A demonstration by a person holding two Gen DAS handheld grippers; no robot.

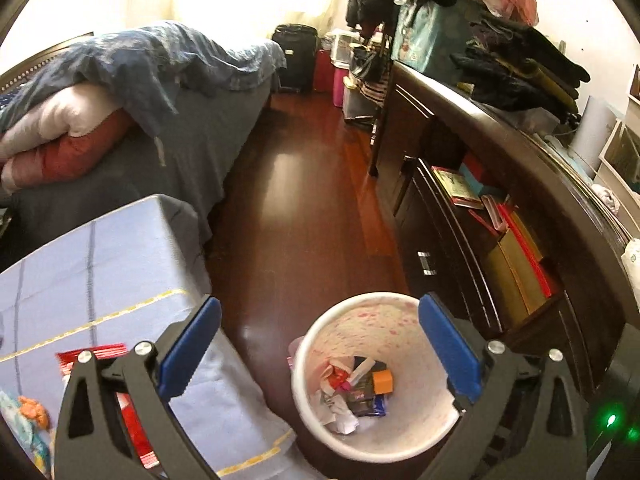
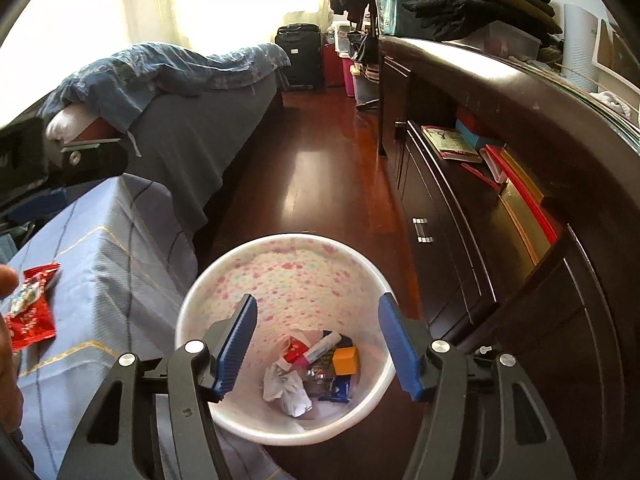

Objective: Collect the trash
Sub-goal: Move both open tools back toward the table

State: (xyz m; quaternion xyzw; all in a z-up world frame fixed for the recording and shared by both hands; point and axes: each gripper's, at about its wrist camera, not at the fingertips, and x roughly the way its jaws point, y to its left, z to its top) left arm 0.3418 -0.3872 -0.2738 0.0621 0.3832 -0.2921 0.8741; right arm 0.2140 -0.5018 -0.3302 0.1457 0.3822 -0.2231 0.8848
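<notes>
A white bin with a pink flowered lining stands on the floor beside a cloth-covered table. In its bottom lie crumpled paper, an orange box, a marker and dark wrappers. My left gripper hangs open above the bin's left rim, nothing between its blue pads. My right gripper is open directly over the bin, above the orange box and crumpled paper, holding nothing. A red snack wrapper lies on the table at the left, beside a person's hand.
The table with a blue checked cloth stands left of the bin. A bed with a blue blanket lies behind it. A dark dresser with open drawers runs along the right. The red-brown wooden floor stretches to a black suitcase.
</notes>
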